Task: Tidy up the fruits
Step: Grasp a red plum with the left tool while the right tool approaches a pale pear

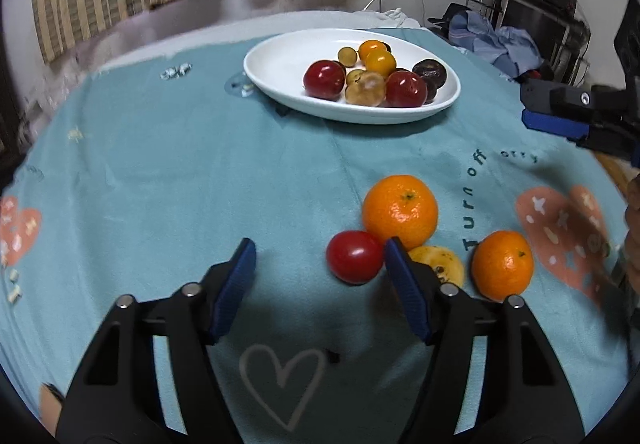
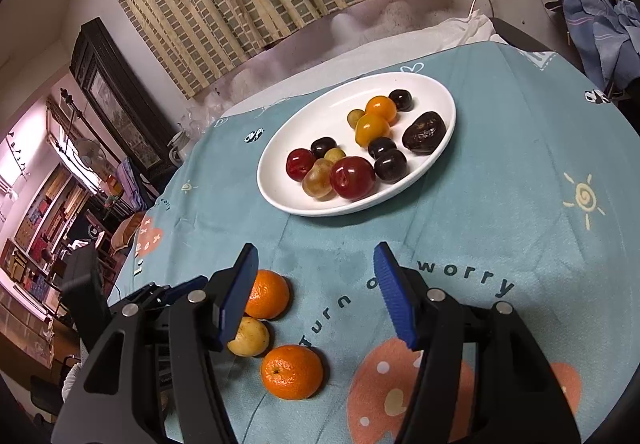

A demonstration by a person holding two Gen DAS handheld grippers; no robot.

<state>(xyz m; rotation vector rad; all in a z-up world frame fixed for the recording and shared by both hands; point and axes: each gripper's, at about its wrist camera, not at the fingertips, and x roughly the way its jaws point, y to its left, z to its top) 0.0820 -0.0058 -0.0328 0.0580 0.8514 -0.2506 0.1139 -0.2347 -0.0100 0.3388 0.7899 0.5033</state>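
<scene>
Left gripper (image 1: pixel 320 256) is held low over the teal tablecloth (image 1: pixel 160 184), its blue pads apart with nothing clamped between them; the red fruit (image 1: pixel 354 256) is seen just inside the right-hand pad, touching or nearly touching it. Right gripper (image 2: pixel 316 260) is likewise held with its pads apart and empty, above bare cloth to the right of the loose fruit.

A pick-up appears to be the step in hand: the red fruit is judged the likely target. For the next move, the left gripper would need to be shifted sideways so the red fruit is centred between the pads before they are brought together, since the large orange (image 1: pixel 400 210) lies directly behind it and the yellow fruit (image 1: pixel 438 264) is pressed close beside it, half hidden by the pad.

Counted from left to right, four loose fruits are seen on the cloth: one red fruit, one large orange, one yellow fruit and one smaller orange (image 1: pixel 502 264).

On the white plate (image 2: pixel 280 180) further back, roughly a dozen are counted: two red, three yellow-green, two orange-yellow, four dark round ones and one dark wrinkled piece.
</scene>
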